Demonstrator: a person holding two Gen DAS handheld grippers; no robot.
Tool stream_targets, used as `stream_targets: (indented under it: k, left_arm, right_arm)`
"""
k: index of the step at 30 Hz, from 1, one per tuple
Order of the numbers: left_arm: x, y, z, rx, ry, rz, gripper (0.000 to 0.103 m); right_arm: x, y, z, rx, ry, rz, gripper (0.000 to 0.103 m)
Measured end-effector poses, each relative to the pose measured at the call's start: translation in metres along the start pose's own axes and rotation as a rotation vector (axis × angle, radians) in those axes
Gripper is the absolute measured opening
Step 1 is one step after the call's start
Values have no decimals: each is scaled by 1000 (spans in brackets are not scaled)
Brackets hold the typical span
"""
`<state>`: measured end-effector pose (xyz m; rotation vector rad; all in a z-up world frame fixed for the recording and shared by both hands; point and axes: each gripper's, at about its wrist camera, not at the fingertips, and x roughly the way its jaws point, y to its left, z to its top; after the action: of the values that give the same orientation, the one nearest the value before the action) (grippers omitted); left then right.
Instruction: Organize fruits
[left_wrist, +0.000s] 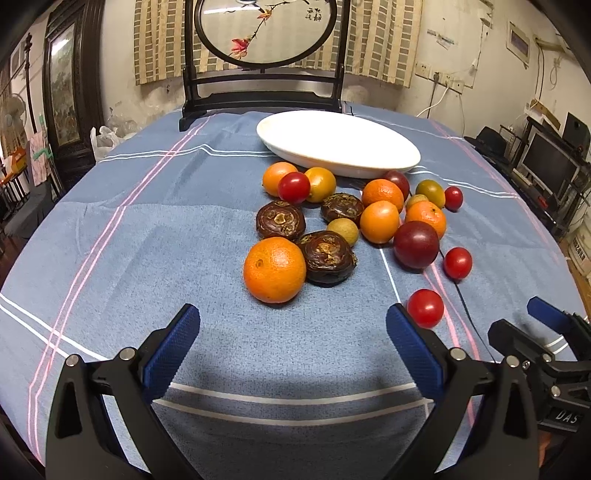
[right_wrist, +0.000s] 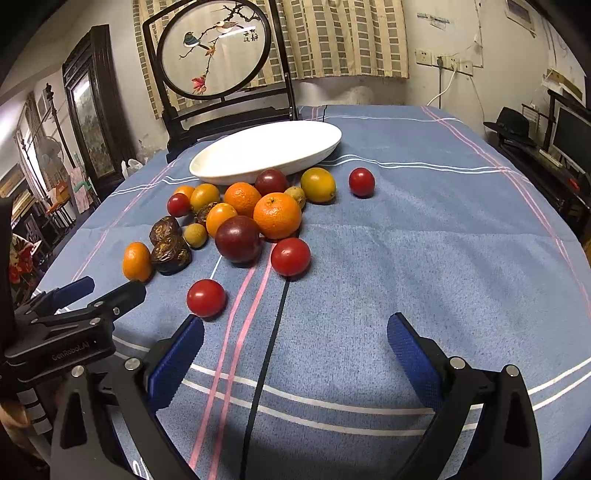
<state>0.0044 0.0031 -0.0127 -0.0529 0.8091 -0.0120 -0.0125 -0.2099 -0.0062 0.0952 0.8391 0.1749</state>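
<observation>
Left tool (left_wrist: 291, 325), blue-padded fingers spread wide and gripping nothing, is hovering over the blue striped cloth-covered tabletop (left_wrist: 147, 240), just short of a large round orange (left_wrist: 274, 268). Beyond, mixed loose fruits are lying clustered before an oval white ceramic dish (left_wrist: 338, 142). Right tool (right_wrist: 295, 332), likewise gaping empty, is hovering beside a small red cherry tomato (right_wrist: 205, 297).
</observation>
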Motion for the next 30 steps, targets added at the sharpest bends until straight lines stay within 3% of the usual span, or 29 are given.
stream_targets:
  k: [14, 30]
  left_arm:
    - [2, 2, -1, -14, 6, 8, 99]
    - [3, 2, 0, -11, 6, 11, 99]
  right_arm:
    - [-2, -17, -2, 114, -27, 60, 100]
    - [4, -13, -1, 92, -4, 49, 100]
